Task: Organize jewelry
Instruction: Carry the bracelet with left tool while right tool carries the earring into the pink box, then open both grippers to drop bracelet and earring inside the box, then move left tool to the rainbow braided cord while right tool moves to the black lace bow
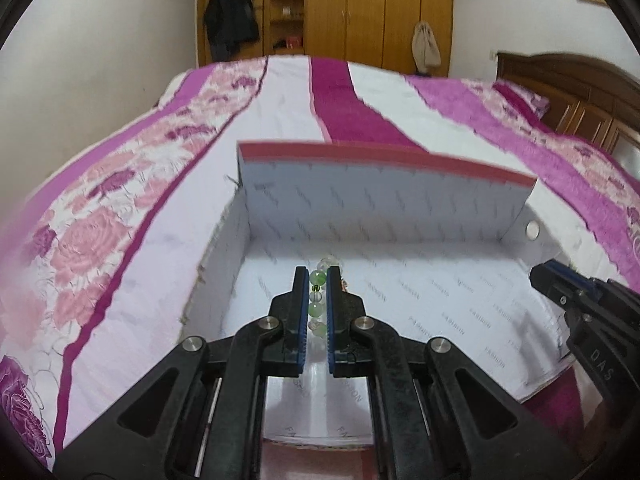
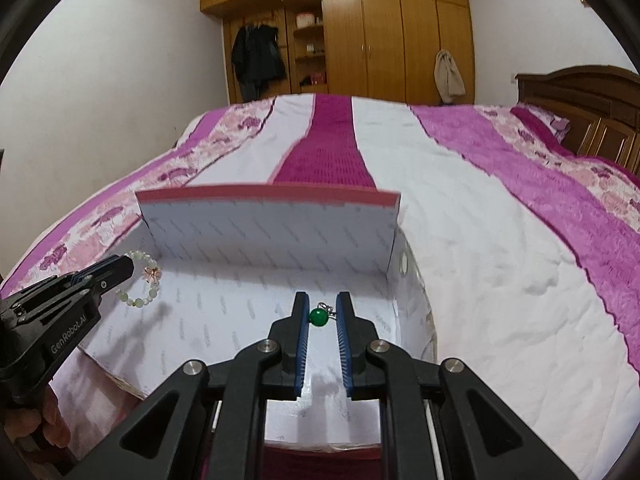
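An open white box (image 1: 400, 216) with a red-edged lid stands on the bed; it also shows in the right wrist view (image 2: 272, 232). My left gripper (image 1: 318, 276) is shut on a pale green and clear bead bracelet (image 1: 319, 278), held above the box floor on the left side. In the right wrist view the bracelet (image 2: 142, 280) with a pink flower charm hangs from the left gripper (image 2: 120, 266). My right gripper (image 2: 319, 306) holds a dark green bead pendant (image 2: 318, 317) between its blue pads, over the box's right side. The right gripper (image 1: 538, 276) also shows in the left wrist view.
The box lies on a bed with a pink, magenta and white striped cover (image 2: 480, 240). A wooden headboard (image 2: 580, 96) is at the right. A wooden wardrobe (image 2: 380, 32) with a hanging dark coat (image 2: 256, 60) stands behind.
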{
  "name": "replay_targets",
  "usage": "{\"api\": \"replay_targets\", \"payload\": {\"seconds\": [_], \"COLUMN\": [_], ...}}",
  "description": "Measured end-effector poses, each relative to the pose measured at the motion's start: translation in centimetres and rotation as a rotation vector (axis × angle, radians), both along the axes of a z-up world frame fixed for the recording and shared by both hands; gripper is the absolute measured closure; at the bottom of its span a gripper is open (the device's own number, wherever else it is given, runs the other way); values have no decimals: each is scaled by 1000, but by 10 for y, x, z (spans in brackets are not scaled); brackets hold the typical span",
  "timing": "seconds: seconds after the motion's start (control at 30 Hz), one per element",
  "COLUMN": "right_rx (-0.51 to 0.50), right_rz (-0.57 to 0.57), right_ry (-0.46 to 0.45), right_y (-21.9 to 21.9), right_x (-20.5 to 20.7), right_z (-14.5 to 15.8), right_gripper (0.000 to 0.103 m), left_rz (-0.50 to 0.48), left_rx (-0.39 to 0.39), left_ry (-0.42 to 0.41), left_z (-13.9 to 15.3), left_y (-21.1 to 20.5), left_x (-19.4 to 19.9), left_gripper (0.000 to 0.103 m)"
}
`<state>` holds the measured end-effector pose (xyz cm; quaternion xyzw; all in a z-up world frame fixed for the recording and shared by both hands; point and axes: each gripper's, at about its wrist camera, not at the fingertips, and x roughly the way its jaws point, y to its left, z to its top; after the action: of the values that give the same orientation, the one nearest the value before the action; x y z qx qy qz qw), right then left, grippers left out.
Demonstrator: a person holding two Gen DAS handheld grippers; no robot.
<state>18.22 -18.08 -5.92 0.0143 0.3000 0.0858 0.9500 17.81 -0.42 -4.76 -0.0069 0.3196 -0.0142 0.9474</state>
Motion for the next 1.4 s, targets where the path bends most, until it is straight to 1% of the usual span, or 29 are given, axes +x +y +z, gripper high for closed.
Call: {"api": "replay_targets", "payload": {"seconds": [0.17, 0.2, 0.23, 0.27, 0.33, 0.4, 0.57, 0.67, 0.83, 1.07, 1.17, 1.27, 1.4], "right_rx": [-7, -5, -5, -5, 7, 23, 36, 50, 78, 101, 111, 123, 135], "right_rz": [10, 17, 21, 25, 35, 42, 52, 57, 68, 95, 99, 105, 119], "right_ry": [28, 34, 40, 46, 50, 47, 28, 8, -7, -36, -54, -56, -35], "right_y": [2, 3, 4, 4, 4, 3, 2, 2, 0, 0, -2, -4, -5], "right_x": [4, 4, 6, 6, 5, 4, -1, -7, -20, -48, -62, -76, -94], "right_z": [-4, -4, -4, -4, -3, -1, 13, 24, 40, 64, 73, 79, 79], "right_gripper": [87, 86, 84, 81, 62, 57, 56, 50, 50, 49, 44, 42, 41], "left_rz": [-26, -34, -35, -35, -40, -44, -66, -78, -90, -80, -58, -58, -63], "left_rx": [13, 8, 4, -5, -23, -26, -28, -43, -47, -50, -43, -49, -34], "left_ry": [53, 66, 75, 83, 80, 72, 49, 43, 14, -42, -58, -55, -37], "left_z": [-3, -3, -4, -4, -1, 3, 21, 32, 49, 68, 75, 78, 78], "left_y": [-5, -5, -6, -6, -4, -3, -3, 0, 2, 11, 17, 22, 26], "left_x": [4, 5, 6, 5, 3, 0, -9, -16, -31, -60, -74, -83, -98], "left_gripper": [102, 99, 94, 91, 81, 77, 74, 72, 71, 70, 70, 70, 69]}}
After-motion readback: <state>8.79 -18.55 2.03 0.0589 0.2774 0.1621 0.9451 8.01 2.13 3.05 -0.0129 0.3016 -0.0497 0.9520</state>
